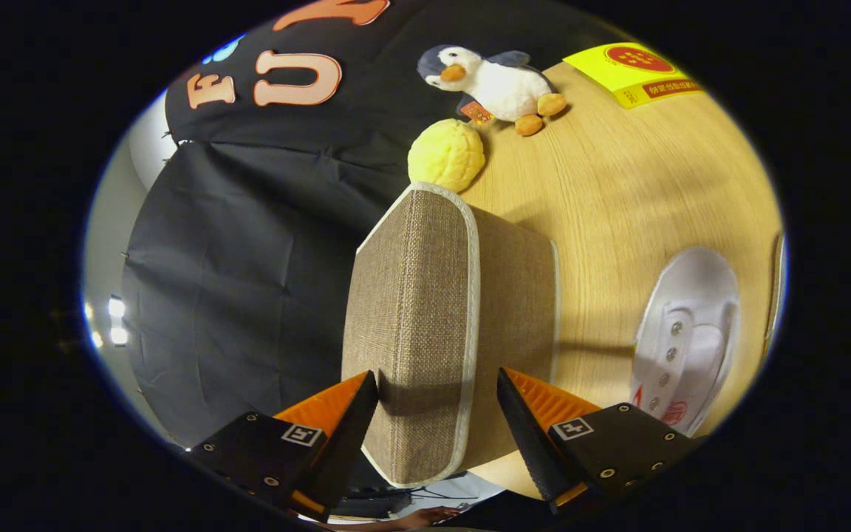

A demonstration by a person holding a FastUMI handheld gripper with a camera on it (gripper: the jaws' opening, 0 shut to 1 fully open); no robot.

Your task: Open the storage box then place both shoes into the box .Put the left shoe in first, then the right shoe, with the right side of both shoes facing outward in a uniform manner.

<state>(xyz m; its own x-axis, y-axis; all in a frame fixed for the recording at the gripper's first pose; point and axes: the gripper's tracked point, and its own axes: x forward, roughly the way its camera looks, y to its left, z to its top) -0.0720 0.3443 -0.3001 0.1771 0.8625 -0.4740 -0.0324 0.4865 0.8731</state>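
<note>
Your tool [436, 395]: fingers spread wide, one on each side of the storage box [425, 325], neither plainly pressing on it. Storage box: woven fabric with pale trim, standing on the wooden surface [617, 185] between your fingers. White shoe [684, 332]: on the surface, apart from the box. Beyond the box: a yellow ball [446, 155], a plush penguin [496, 81], a yellow packet [632, 74].

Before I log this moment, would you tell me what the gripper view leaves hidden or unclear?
- Gripper: whether both fingers press the brown woven fabric box lid between them; contact is unclear.
- Inside of the storage box: hidden behind the lid.
- White lace-up canvas shoe: partly cut off, so left or right is uncertain.
- Yellow flat packet beyond the plush penguin: cut off; print too small.
</note>
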